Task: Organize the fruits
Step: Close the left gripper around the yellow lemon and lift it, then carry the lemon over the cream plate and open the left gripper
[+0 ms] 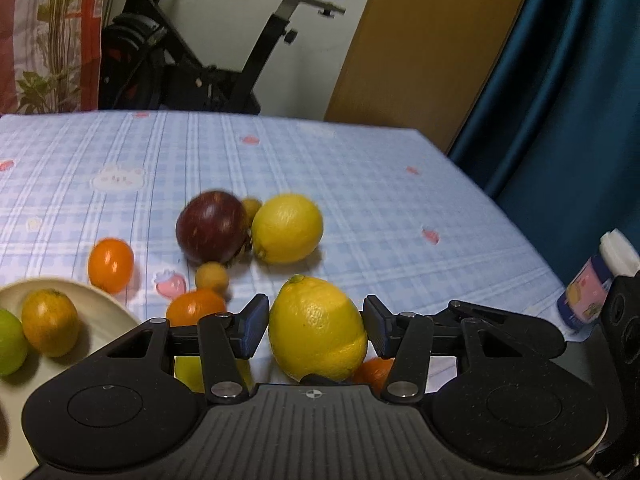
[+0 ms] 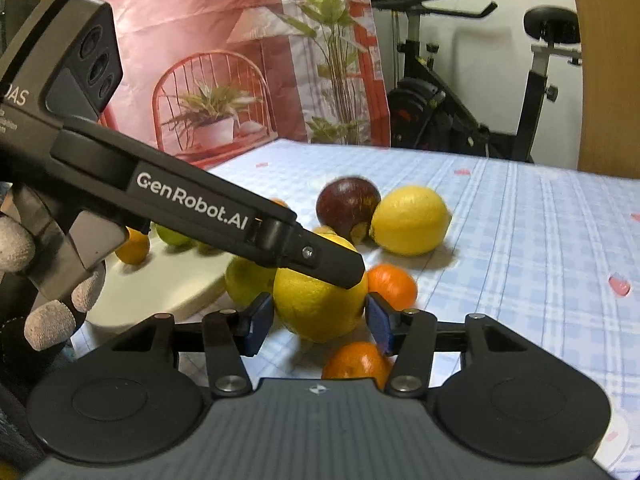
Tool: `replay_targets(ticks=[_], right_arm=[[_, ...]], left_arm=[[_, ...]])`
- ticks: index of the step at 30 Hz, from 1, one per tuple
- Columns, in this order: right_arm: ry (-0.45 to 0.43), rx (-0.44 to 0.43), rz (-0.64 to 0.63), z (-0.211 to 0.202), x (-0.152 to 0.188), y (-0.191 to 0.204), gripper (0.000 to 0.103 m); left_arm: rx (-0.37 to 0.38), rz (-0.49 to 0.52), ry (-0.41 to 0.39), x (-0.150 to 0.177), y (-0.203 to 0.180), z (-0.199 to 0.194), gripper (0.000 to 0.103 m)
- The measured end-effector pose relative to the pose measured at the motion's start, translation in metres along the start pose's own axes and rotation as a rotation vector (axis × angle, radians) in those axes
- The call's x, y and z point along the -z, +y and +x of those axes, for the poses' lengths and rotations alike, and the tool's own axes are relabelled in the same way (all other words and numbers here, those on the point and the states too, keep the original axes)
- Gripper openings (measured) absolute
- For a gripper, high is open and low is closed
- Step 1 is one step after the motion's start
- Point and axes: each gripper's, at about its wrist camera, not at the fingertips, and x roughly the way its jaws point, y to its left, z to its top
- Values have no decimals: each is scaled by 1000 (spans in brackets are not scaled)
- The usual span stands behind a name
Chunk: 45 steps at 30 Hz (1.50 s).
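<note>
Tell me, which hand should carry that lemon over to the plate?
Left. The left gripper has its jaws against both sides of the lemon, and the plate lies close on its left. The right gripper flanks the same lemon, but the left gripper sits between it and the plate.

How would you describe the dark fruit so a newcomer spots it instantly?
On the blue checked tablecloth, find the loose fruit cluster mid-table. The dark fruit sits at its far side, just left of the far lemon. It is the only deep purple-red, round one; its neighbours are yellow or orange.
</note>
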Motion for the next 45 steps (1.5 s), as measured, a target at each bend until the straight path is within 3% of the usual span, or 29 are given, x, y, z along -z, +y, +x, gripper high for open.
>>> replay_targets(ticks=[8,19,24,33,45], right_arm=[[-19,-35,-22,-1,-25,16,53],[77,-188,-140,56,-54,80,53],[167,-219,-230,90,-48,108,53],[245,-267,-317,131,-52,128,53],[246,-285,-337,135,-52,132,54]], left_arm=[[-35,-27,-66,-6,12,-32,55],[-164,-222,-91,13,79,-77,55],[-241,-243,-50,22,99,-78,55],[-311,-286,-73,24,120,-93,53],[-356,-262,-94,31,114,-99,55]])
